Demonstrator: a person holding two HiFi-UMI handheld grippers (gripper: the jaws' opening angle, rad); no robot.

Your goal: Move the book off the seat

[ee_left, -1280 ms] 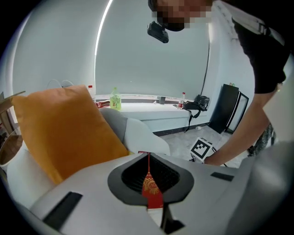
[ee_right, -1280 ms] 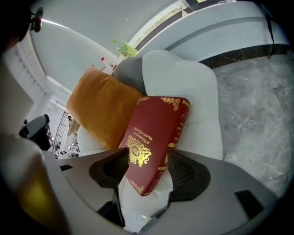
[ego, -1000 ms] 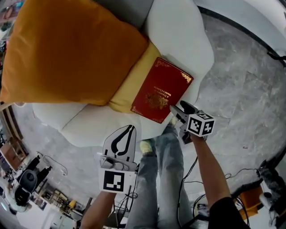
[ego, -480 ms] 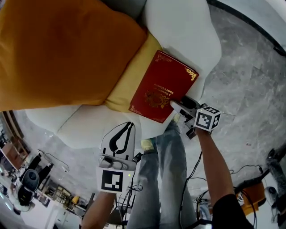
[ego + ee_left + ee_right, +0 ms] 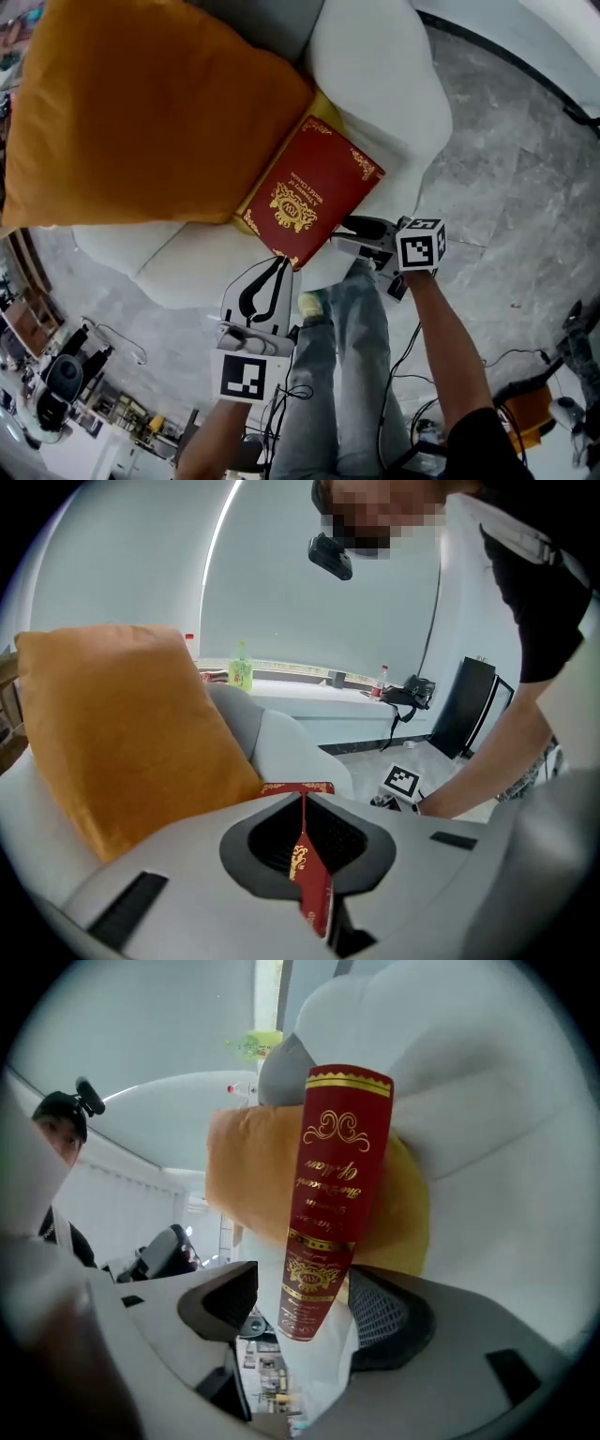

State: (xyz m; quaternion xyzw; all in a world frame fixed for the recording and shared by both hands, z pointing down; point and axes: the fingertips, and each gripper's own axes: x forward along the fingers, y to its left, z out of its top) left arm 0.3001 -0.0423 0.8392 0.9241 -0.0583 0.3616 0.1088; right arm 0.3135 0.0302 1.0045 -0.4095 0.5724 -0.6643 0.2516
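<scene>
A red book (image 5: 305, 192) with gold print stands tilted on the white seat (image 5: 375, 66), leaning on an orange pillow (image 5: 141, 112). My right gripper (image 5: 345, 236) points left at the book's lower right edge. In the right gripper view the book's spine (image 5: 333, 1204) stands between the wide jaws, which have just been opening; the left pad (image 5: 220, 1302) is clear of it. My left gripper (image 5: 279, 264) is shut below the book's bottom corner. In the left gripper view that corner (image 5: 314, 892) hangs edge-on over the joined fingers; I cannot tell whether it touches them.
A yellow cushion (image 5: 325, 103) peeks out beneath the book. The person's legs in jeans (image 5: 352, 356) stand at the seat's front. Grey marble floor (image 5: 506, 187) lies to the right, with cables (image 5: 403, 375) behind the legs and equipment (image 5: 56, 384) at lower left.
The book has tipped up off the seat and swung, its bottom corner moving left to the left gripper's tips. The right gripper has risen and turned toward level. The left gripper shifted slightly.
</scene>
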